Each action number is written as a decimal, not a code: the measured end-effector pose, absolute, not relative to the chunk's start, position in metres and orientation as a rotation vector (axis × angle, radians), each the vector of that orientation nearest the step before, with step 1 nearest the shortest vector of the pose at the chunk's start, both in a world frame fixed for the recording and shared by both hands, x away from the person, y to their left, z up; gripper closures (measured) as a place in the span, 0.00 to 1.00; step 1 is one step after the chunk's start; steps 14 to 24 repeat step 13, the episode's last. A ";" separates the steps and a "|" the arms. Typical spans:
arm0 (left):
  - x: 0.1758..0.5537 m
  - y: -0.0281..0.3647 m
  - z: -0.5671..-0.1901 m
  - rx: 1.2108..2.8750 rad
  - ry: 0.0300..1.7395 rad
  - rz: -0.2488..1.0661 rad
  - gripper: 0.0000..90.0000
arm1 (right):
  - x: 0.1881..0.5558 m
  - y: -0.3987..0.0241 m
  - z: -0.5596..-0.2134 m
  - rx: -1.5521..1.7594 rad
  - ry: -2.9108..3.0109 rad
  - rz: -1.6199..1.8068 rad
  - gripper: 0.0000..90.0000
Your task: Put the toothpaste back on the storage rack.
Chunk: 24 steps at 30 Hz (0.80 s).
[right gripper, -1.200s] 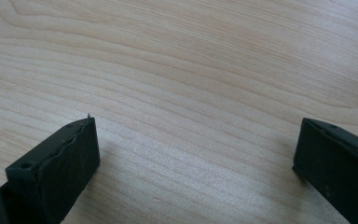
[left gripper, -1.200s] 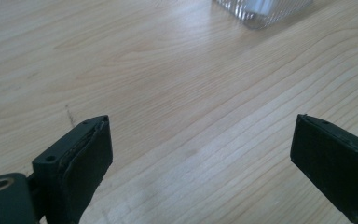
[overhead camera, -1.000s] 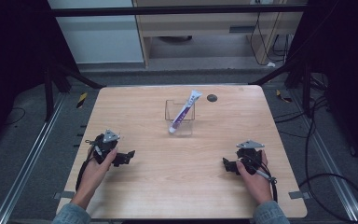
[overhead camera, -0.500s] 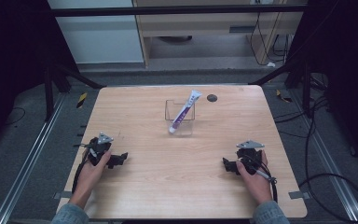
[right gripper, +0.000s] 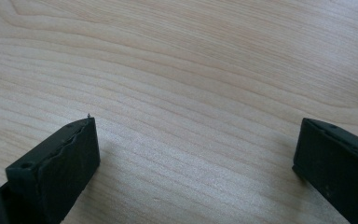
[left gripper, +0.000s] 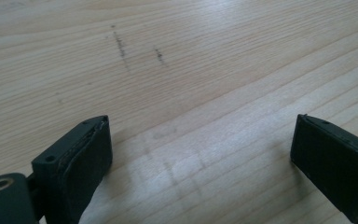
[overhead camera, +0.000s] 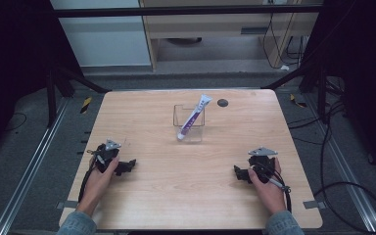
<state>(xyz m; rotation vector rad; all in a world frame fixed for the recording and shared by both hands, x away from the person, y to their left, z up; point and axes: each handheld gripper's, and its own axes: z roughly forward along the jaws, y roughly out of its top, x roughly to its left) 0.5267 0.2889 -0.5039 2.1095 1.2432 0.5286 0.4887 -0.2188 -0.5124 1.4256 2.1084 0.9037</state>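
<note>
A white and purple tube (overhead camera: 192,119) stood tilted inside a clear container (overhead camera: 189,128), its cap end poking out over the container's far rim. The container sat toward the far middle of the wooden table (overhead camera: 191,196), and a small dark disc (overhead camera: 223,102) lay just beyond it to the right. Nearer the person than the container and well off to its left, the left gripper (overhead camera: 126,167) rested low on the table, held in the left hand (overhead camera: 99,175); its jaws were spread wide with only bare wood between them (left gripper: 200,140). Equally far from the container on its right, the right gripper (overhead camera: 240,173) sat in the right hand (overhead camera: 268,183), jaws likewise parted wide over bare tabletop (right gripper: 196,140). Neither gripper touched the container or the tube.
</note>
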 end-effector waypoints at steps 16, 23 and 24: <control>0.532 0.285 -0.508 2.078 1.232 0.535 0.00 | 0.489 -0.219 -0.512 1.425 2.108 0.903 0.01; 0.532 0.285 -0.508 2.078 1.232 0.535 0.00 | 0.489 -0.219 -0.512 1.425 2.108 0.903 0.01; 0.532 0.285 -0.508 2.078 1.232 0.535 0.00 | 0.489 -0.219 -0.512 1.425 2.108 0.903 0.01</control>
